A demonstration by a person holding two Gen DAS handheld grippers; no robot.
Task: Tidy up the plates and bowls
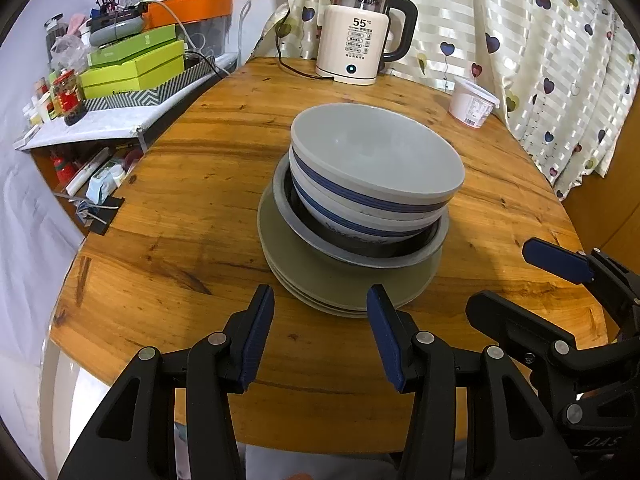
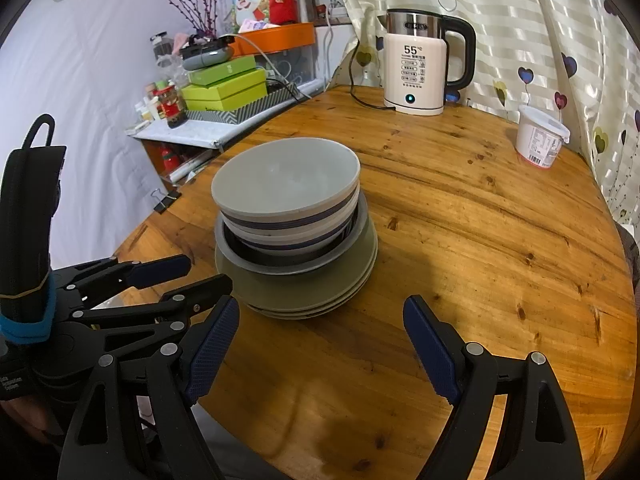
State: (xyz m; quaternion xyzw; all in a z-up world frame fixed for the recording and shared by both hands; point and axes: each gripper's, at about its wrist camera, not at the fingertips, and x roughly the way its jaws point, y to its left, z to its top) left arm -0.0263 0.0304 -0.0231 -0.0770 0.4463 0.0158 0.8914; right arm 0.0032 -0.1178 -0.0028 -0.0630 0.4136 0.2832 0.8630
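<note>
Both grippers, left [image 1: 320, 336] and right [image 2: 320, 352], are held open and empty, stack [image 1: 360, 216] just ahead of the fingertips; bowls [image 1: 376, 160] could get tipped if nudged.

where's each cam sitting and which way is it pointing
Left wrist: on the left gripper, angled down over the table's near edge at the stack of bowls and plates; its open jaws show, with the right gripper beside it.
Right wrist: on the right gripper, angled down at the same stack; its wider open jaws show, with the left gripper.
Shared: stack, kettle, white tub, wooden table.
</note>
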